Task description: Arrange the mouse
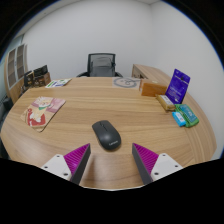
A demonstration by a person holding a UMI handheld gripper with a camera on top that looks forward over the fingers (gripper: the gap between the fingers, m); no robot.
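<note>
A black computer mouse [106, 134] lies on the round wooden table [100, 105], just ahead of my fingers and a little left of the middle between them. My gripper [112, 160] is open and empty, its two purple pads [78, 158] wide apart above the table's near edge. Nothing stands between the fingers.
A pink-and-white packet [42, 110] lies on the table to the left. A cardboard box [154, 89], a purple box [179, 84] and green packets [183, 116] stand to the right. A round grey object [126, 83] lies at the far side. An office chair [101, 65] stands beyond the table.
</note>
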